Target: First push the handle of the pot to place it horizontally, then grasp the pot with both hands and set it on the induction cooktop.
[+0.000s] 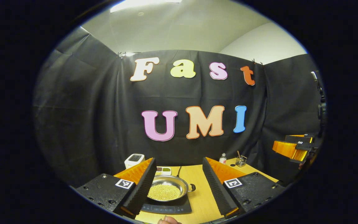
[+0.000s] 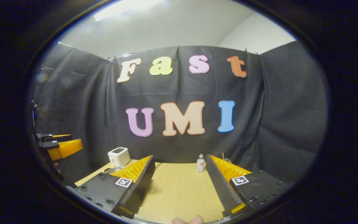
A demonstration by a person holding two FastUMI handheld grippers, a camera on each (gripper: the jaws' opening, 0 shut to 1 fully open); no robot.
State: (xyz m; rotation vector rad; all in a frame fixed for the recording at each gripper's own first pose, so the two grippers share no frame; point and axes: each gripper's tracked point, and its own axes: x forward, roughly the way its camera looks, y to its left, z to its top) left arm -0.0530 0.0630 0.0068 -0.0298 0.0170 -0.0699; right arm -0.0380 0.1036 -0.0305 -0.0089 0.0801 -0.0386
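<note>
- Left gripper view: rides on the left gripper (image 1: 179,189), held high above the near edge of the table (image 1: 202,202), looking forward and slightly down toward the back cloth wall; most of the view is wall and ceiling.
- It looks down on the pot (image 1: 167,187) on the cooktop (image 1: 166,207), near, low in view between its fingers.
- Right gripper (image 1: 294,149) appears at its far right edge.
- Right gripper view: rides on the right gripper (image 2: 179,189), similar height, same forward heading.
- Left gripper (image 2: 62,146) appears at its far left edge.
- Shared: back wall, tabletop, white appliance (image 1: 134,160) (image 2: 119,156), small bottle (image 1: 222,158) (image 2: 200,163).
</note>
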